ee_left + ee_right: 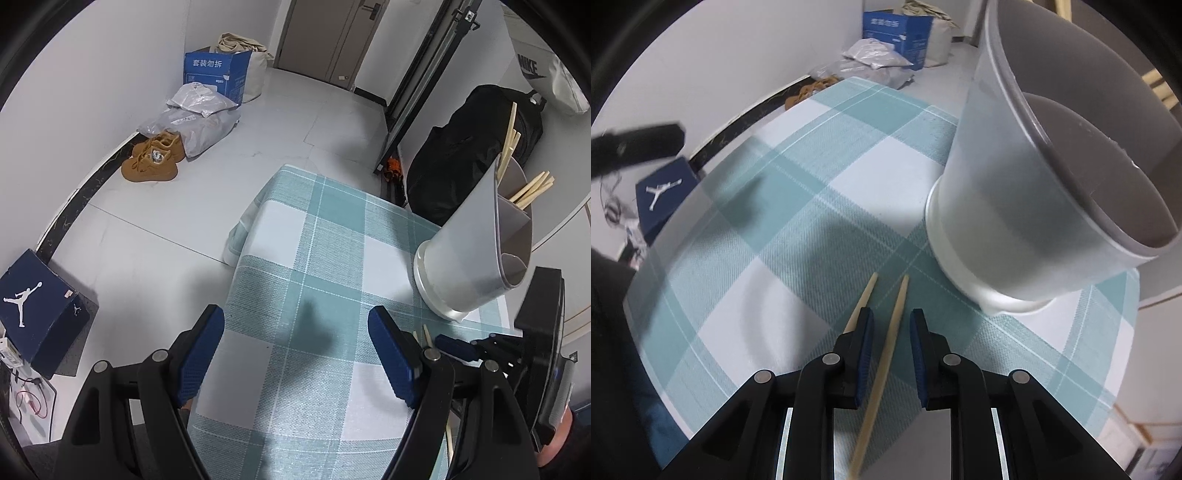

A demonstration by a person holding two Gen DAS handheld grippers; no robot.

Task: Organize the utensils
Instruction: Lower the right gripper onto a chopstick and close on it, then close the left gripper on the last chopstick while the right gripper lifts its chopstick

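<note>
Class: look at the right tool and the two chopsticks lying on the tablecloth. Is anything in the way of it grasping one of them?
Nothing visible blocks it. The right tool is open, with one chopstick lying between its fingers. The second chopstick lies by the left finger, partly hidden by it. The holder stands apart, ahead and right.

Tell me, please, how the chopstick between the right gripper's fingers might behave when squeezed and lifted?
The chopstick looks thin and stiff, so it probably won't bend. The right gripper holds near one end, so it may pivot. Its smooth surface might slip on the tablecloth.

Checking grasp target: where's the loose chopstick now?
Right wrist view: chopstick lies on the checked tablecloth between the open right gripper jaws, near the utensil holder.
</note>
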